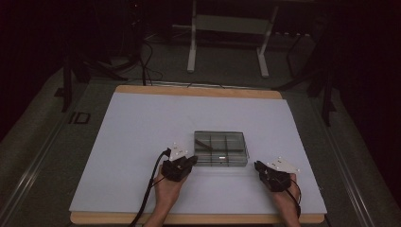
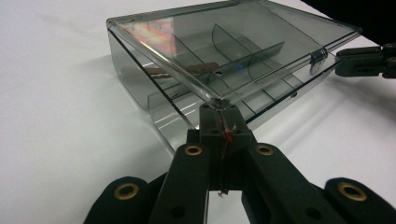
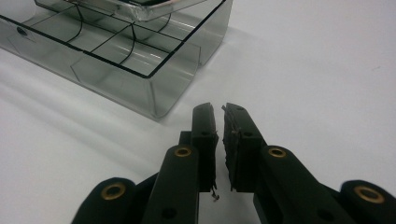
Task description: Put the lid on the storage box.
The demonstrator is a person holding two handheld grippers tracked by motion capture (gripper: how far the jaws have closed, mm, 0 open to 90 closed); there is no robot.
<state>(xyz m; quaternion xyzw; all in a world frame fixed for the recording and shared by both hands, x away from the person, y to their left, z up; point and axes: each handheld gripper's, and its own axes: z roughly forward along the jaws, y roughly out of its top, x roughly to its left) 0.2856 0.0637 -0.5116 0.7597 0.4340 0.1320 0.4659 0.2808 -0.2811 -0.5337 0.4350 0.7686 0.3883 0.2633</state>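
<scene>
A smoky clear compartment box (image 1: 221,149) lies on the white board, a little in front of its middle. Its lid (image 2: 224,42) is tilted up off the base, hinged on the far side. My left gripper (image 1: 193,160) is at the box's near left corner; in the left gripper view its jaws (image 2: 218,109) are shut on the lid's corner. My right gripper (image 1: 257,165) rests just off the near right corner of the box (image 3: 116,51), its jaws (image 3: 218,112) a narrow slit apart with nothing between them. A thin brownish piece (image 2: 196,70) lies in one compartment.
The white board (image 1: 142,123) covers a wooden table top (image 1: 198,218) whose front edge runs just behind my hands. A cable (image 1: 149,189) trails from the left gripper. A white metal stand (image 1: 227,28) and dark floor lie beyond the table.
</scene>
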